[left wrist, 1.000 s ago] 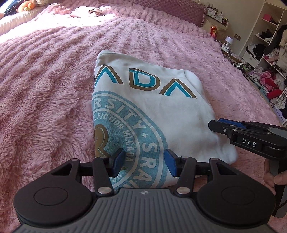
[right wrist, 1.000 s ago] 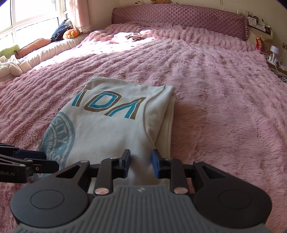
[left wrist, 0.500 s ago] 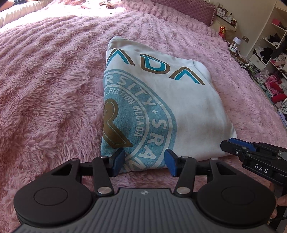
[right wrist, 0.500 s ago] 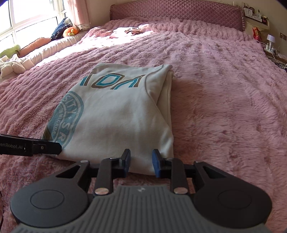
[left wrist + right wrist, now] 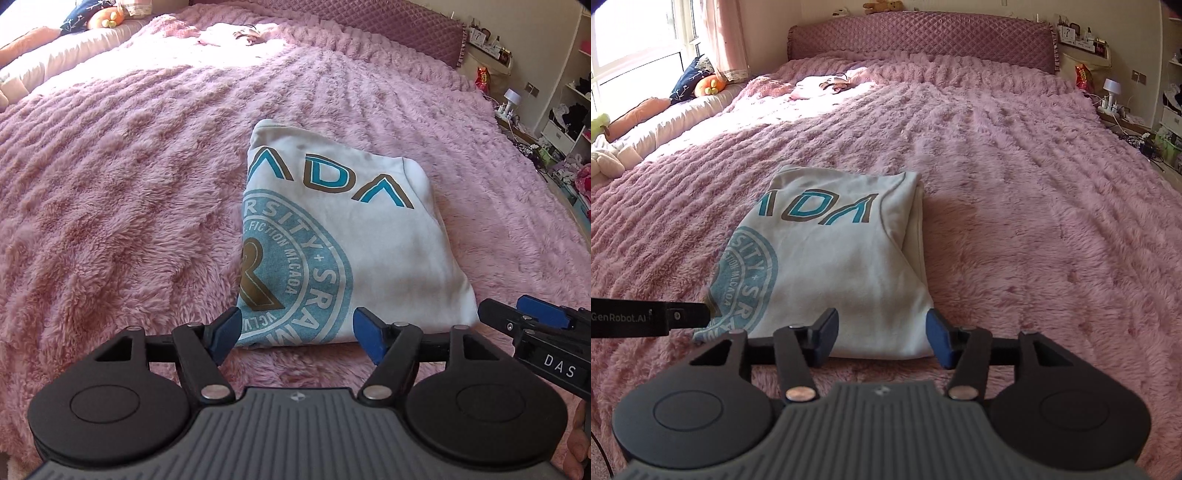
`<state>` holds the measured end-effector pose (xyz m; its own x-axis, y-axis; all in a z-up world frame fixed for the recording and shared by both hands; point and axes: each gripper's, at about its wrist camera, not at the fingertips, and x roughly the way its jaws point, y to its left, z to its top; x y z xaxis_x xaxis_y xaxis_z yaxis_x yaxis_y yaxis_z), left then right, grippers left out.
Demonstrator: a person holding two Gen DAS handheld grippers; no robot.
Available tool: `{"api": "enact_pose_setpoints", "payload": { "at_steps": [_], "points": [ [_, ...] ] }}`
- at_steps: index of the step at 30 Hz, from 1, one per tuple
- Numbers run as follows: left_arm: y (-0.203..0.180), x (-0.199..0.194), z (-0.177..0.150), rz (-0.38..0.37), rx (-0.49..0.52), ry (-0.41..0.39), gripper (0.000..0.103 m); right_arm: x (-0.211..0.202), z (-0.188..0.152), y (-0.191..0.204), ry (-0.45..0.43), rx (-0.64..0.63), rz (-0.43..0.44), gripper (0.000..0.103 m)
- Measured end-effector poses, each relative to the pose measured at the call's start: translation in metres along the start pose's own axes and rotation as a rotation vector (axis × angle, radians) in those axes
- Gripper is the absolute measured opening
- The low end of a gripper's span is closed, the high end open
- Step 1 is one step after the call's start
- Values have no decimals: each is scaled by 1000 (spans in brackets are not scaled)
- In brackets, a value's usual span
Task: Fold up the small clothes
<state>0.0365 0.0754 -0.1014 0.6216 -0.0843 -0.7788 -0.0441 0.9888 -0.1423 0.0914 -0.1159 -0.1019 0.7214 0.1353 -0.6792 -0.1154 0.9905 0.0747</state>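
A folded white sweatshirt (image 5: 369, 236) with teal and brown lettering and a round teal emblem lies flat on the pink fluffy bedspread (image 5: 129, 184). My left gripper (image 5: 295, 332) hovers just before its near edge, jaws opening, nothing between the blue pads. The right wrist view shows the same sweatshirt (image 5: 849, 258) ahead of my right gripper (image 5: 882, 338), whose jaws are also opening and hold nothing. Each gripper's tip shows at the side of the other's view: the right one (image 5: 532, 317) and the left one (image 5: 683, 315).
A quilted mauve headboard (image 5: 923, 40) closes the far end of the bed. A small pale garment (image 5: 823, 83) lies near it in sunlight. Cushions and soft toys (image 5: 701, 83) line the window side at left. Shelves and scattered clothes (image 5: 569, 122) stand right of the bed.
Both grippers have drawn back and up from the sweatshirt's near edge, and their jaws have spread wider. The sweatshirt stays folded on the bed.
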Motion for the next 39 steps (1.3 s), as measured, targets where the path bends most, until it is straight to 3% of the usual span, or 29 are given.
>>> {"api": "enact_pose_setpoints", "payload": {
  "at_steps": [5,8,20,39],
  "points": [
    [-16,-25,-2,-6,16,16,89,-29,-3,14,12,-5,-11,76],
    [-21,-33,-5,45,24,49,88,-43,-7,23,10,-22,-20,80],
    [-16,-54,-15,96,7,90,88,-64,-12,33,18,-15,-9,80],
    [-15,-54,-14,117,2,109,88,-69,-11,35,31,-15,-27,81]
  ]
}}
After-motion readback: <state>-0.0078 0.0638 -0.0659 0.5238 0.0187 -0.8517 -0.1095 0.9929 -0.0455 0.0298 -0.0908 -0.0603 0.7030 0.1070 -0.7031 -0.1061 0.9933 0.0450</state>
